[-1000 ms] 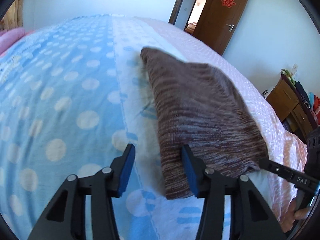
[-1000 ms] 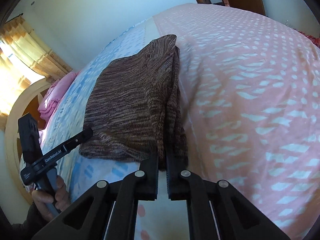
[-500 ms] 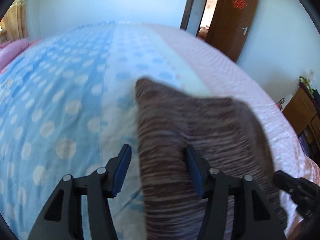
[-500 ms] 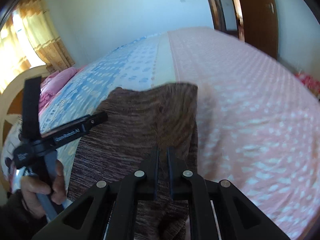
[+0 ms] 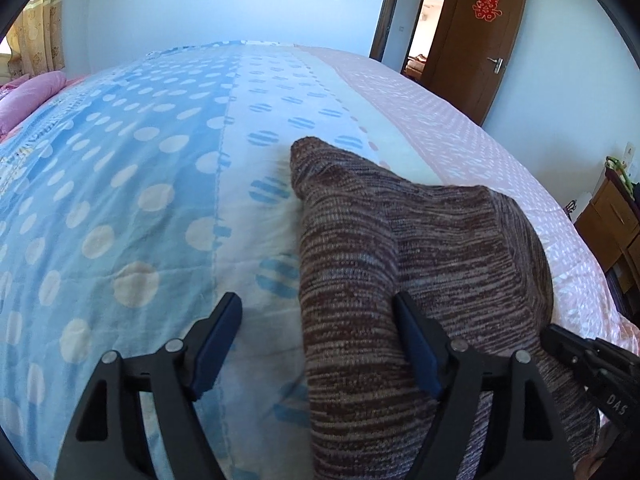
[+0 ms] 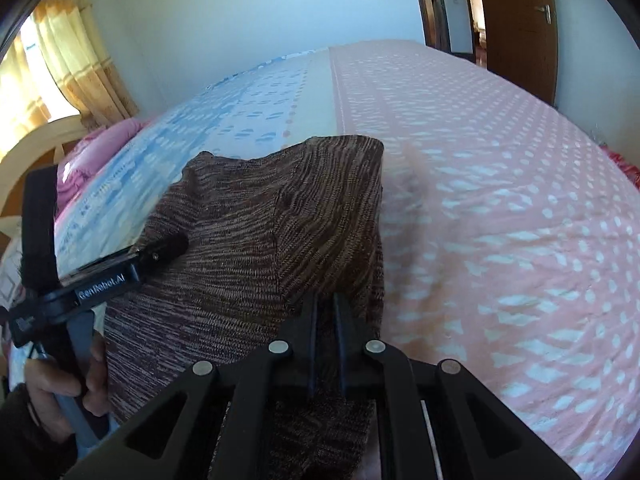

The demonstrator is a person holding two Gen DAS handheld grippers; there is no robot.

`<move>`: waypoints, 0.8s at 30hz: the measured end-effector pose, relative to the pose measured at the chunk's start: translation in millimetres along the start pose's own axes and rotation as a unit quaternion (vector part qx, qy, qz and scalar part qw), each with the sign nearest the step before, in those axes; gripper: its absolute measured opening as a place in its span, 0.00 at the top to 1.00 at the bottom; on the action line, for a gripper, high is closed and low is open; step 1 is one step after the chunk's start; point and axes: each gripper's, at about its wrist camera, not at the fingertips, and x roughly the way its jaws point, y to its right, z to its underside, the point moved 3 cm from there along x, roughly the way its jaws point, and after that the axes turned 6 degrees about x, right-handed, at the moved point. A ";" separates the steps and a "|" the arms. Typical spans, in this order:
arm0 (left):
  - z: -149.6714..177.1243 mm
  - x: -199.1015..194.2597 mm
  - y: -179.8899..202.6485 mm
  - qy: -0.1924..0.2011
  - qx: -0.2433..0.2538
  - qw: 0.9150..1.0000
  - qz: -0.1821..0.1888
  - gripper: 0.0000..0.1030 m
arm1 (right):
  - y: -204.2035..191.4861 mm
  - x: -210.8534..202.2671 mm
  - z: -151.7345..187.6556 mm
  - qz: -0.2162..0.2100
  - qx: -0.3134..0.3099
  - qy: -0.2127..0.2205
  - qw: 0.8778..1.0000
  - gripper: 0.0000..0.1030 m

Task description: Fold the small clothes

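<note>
Left wrist view: left gripper (image 5: 318, 338) is spread wide, nothing pinched. The left finger sits over bare blue dotted quilt (image 5: 120, 184); the right blue pad (image 5: 416, 348) rests against or on the brown knit garment (image 5: 404, 264), can't tell if it presses. The garment's left edge falls inside the gap, nearer the right pad. Its long axis runs ahead and away from the claw, ending at a raised corner ahead, slightly left of the right pad. Most of the cloth spreads to the right of this claw.

Far right of the same view: the right gripper's black tip just enters at the garment's near right edge.

Right wrist view: right gripper (image 6: 325, 308) is pressed together, pinching the garment (image 6: 248, 240) at its near right edge; cloth hangs bunched below the fingers. The garment extends ahead and to the left of this claw. The left gripper's tip shows at left, lying on the garment's left side, with the person's left hand (image 6: 60, 380) below it.

Judgement: the left claw needs to close on the left edge so both near corners lift together for a fold forward. The edge is off-centre in the gap, so a shift right comes first.

Obstructions: none ahead, only open quilt. Pink pillow (image 5: 32, 96) far ahead-left, door (image 5: 486, 36) far ahead-right, well apart.
</note>
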 end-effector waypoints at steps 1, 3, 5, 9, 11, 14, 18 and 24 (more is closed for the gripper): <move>0.2 0.4 -1.1 -0.001 -0.002 1.000 0.001 0.20 | 1.1 -5.0 0.2 0.006 0.003 0.000 1.000 0.92; 0.6 1.4 -3.9 -0.002 -0.009 1.000 0.006 0.18 | 1.3 -19.0 1.8 0.013 0.002 0.013 1.000 0.91; 0.7 1.6 -4.4 -0.003 -0.010 1.000 0.007 0.16 | 5.6 -34.6 4.1 -0.006 0.016 0.035 0.999 0.79; 1.7 0.9 -7.4 -0.006 -0.014 1.000 0.011 0.06 | 17.5 -48.8 0.5 -0.022 0.048 0.063 0.997 0.44; 1.9 -2.3 -13.9 -0.005 -0.035 0.999 0.034 0.05 | 23.8 -47.2 -6.2 -0.013 0.053 0.065 0.996 0.44; -3.9 -13.2 -22.4 0.011 -0.076 0.995 0.062 0.05 | 32.8 -37.9 -16.9 -0.033 0.071 0.056 0.995 0.44; -20.6 -9.6 -18.1 0.008 -0.082 0.991 0.107 0.05 | 41.1 -15.0 -33.5 -0.052 0.084 0.041 0.994 0.44; -19.8 26.6 -14.5 -0.021 -0.082 0.989 0.122 0.14 | 35.5 41.5 -52.2 -0.073 0.066 -0.008 0.995 0.44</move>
